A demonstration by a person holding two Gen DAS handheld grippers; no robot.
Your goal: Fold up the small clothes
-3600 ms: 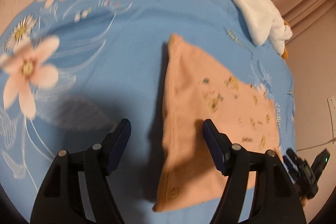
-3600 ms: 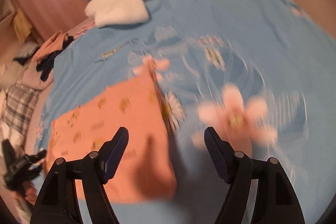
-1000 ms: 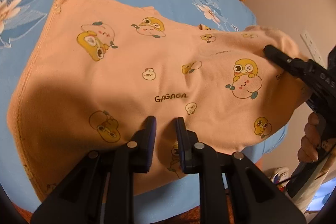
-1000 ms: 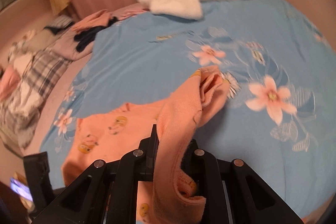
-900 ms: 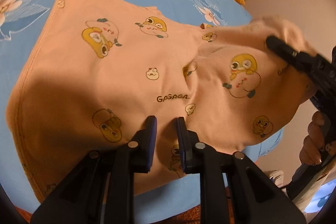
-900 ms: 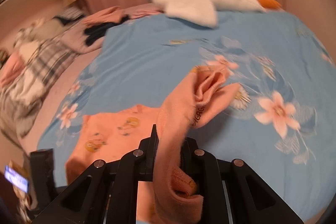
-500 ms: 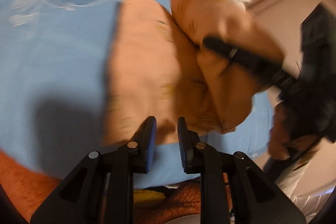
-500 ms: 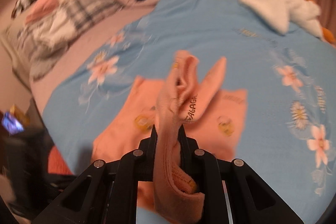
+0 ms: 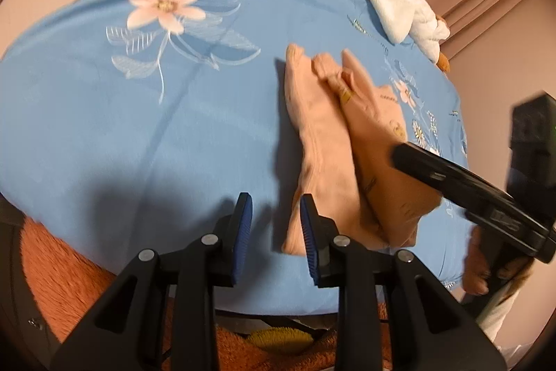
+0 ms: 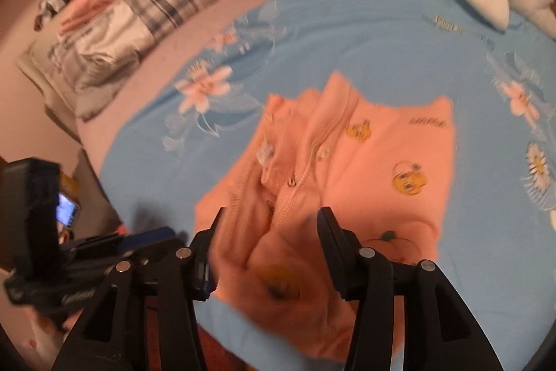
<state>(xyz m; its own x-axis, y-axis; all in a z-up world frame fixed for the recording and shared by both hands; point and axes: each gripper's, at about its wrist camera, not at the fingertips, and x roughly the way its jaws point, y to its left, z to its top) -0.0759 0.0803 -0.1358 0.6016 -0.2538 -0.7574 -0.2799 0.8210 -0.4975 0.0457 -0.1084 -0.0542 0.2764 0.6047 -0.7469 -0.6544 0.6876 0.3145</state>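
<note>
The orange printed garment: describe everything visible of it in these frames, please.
The orange garment is soft knit fabric printed with small yellow cartoon figures and dark lettering. It lies folded over itself on the blue floral bedsheet, near the bed's front edge, with stitched hems and rumpled layers along the fold. Both grippers are open: the right gripper straddles its near part, and the left gripper sits by its near corner. Neither clamps it. Motion blur hides finer detail.

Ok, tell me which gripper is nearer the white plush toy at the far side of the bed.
Neither clearly. The white plush toy lies far across the bed. Both the left gripper and the right gripper sit at the near edge by the peach garment, jaws open.
</note>
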